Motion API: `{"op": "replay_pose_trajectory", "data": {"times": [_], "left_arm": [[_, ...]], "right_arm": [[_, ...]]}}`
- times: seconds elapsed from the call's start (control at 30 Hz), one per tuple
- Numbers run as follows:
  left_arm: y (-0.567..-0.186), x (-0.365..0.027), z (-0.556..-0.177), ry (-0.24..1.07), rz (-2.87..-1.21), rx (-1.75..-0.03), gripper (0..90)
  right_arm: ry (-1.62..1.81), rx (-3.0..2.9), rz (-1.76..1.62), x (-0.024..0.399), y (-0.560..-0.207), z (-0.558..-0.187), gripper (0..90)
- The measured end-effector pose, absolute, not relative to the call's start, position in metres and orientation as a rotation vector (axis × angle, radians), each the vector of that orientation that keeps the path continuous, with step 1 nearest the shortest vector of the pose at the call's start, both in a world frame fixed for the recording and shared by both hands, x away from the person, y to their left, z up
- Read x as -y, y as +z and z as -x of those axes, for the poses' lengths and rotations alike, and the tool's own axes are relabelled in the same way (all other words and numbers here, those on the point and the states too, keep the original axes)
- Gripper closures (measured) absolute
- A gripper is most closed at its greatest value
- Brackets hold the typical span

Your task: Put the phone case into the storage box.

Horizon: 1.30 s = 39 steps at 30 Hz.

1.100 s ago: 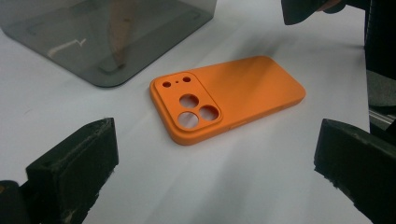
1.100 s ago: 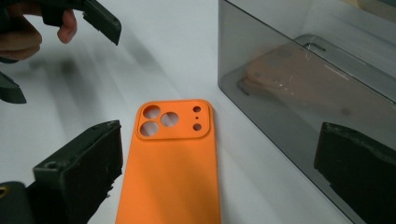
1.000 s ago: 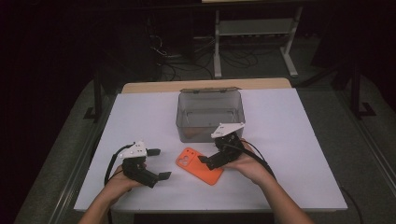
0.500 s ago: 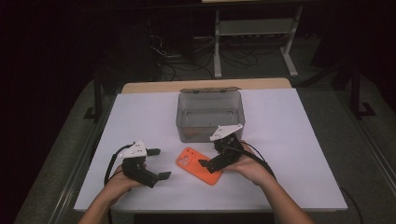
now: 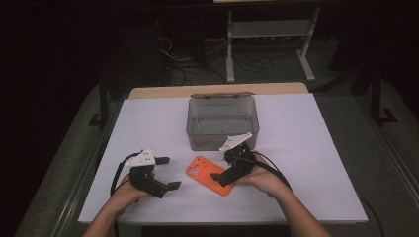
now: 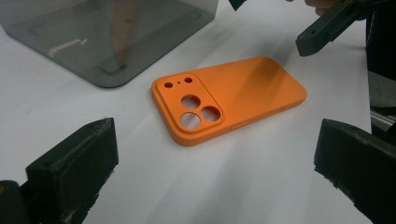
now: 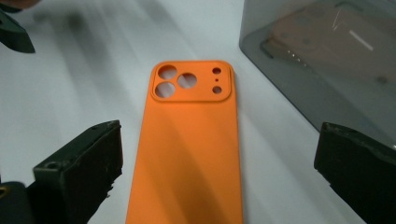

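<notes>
An orange phone case [image 5: 209, 175] lies back side up on the white table, its camera holes toward the far left. My right gripper [image 5: 222, 167] hovers open over the case's right end. In the right gripper view the case [image 7: 191, 140] runs lengthwise between the wide-apart jaws of that gripper [image 7: 215, 172]. My left gripper [image 5: 169, 173] is open just left of the case and touches nothing. The left gripper view has the case [image 6: 229, 100] lying ahead of the open left gripper [image 6: 215, 172], with a jaw of the right gripper [image 6: 327, 28] beyond it.
A grey translucent box [image 5: 222, 123] stands open-topped just behind the case, with something tan-orange lying in it. It also appears close by in both gripper views [image 6: 107, 37] [image 7: 327, 56]. The white table [image 5: 306, 148] has bare surface to the right and left.
The right gripper has edged slightly nearer over the case's right end. The left gripper and the case have stayed put.
</notes>
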State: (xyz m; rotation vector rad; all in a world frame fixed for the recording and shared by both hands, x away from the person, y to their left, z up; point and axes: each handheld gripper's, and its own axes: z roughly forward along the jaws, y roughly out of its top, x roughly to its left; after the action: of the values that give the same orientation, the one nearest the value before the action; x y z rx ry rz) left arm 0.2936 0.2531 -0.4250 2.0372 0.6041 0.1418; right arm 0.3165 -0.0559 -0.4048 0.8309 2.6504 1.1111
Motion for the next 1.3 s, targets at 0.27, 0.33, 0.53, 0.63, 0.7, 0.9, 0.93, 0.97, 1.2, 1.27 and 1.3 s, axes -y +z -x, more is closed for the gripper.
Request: {"op": "replay_pose_trajectory", "data": {"times": [0.27, 0.33, 0.53, 0.63, 0.7, 0.9, 0.93, 0.97, 1.2, 1.27, 1.3], "left_arm": [[-0.425, -0.252, -0.293, 0.141, -2.042, -0.598, 0.0], [-0.425, -0.252, -0.294, 0.14, -2.042, -0.598, 0.0], [-0.425, -0.253, -0.293, 0.142, -2.04, -0.601, 0.0], [-0.425, -0.253, -0.293, 0.141, -2.039, -0.603, 0.0], [-0.425, -0.253, -0.293, 0.14, -2.038, -0.601, 0.0], [-0.425, -0.253, -0.294, 0.14, -2.036, -0.604, 0.0], [-0.425, -0.254, -0.294, 0.14, -2.037, -0.604, 0.0], [-0.425, -0.254, -0.294, 0.141, -2.037, -0.605, 0.0], [-0.425, -0.254, -0.294, 0.141, -2.036, -0.605, 0.0], [-0.425, -0.254, -0.294, 0.14, -2.035, -0.607, 0.0], [-0.425, -0.254, -0.294, 0.14, -2.034, -0.609, 0.0]], "right_arm": [[1.095, -2.669, -0.824, 0.056, -0.406, -0.316, 0.7], [1.092, -2.678, -0.82, 0.055, -0.406, -0.316, 0.7], [1.072, -2.698, -0.816, 0.053, -0.407, -0.314, 0.7], [1.062, -2.706, -0.814, 0.052, -0.408, -0.314, 0.7], [1.053, -2.715, -0.814, 0.051, -0.409, -0.313, 0.7], [1.015, -2.737, -0.808, 0.049, -0.411, -0.312, 0.7], [1.015, -2.737, -0.808, 0.049, -0.411, -0.312, 0.7], [1.013, -2.74, -0.802, 0.049, -0.412, -0.312, 0.7], [0.972, -2.761, -0.797, 0.046, -0.416, -0.311, 0.7], [0.965, -2.767, -0.793, 0.045, -0.417, -0.31, 0.7], [0.957, -2.771, -0.786, 0.045, -0.418, -0.31, 0.7]]}}
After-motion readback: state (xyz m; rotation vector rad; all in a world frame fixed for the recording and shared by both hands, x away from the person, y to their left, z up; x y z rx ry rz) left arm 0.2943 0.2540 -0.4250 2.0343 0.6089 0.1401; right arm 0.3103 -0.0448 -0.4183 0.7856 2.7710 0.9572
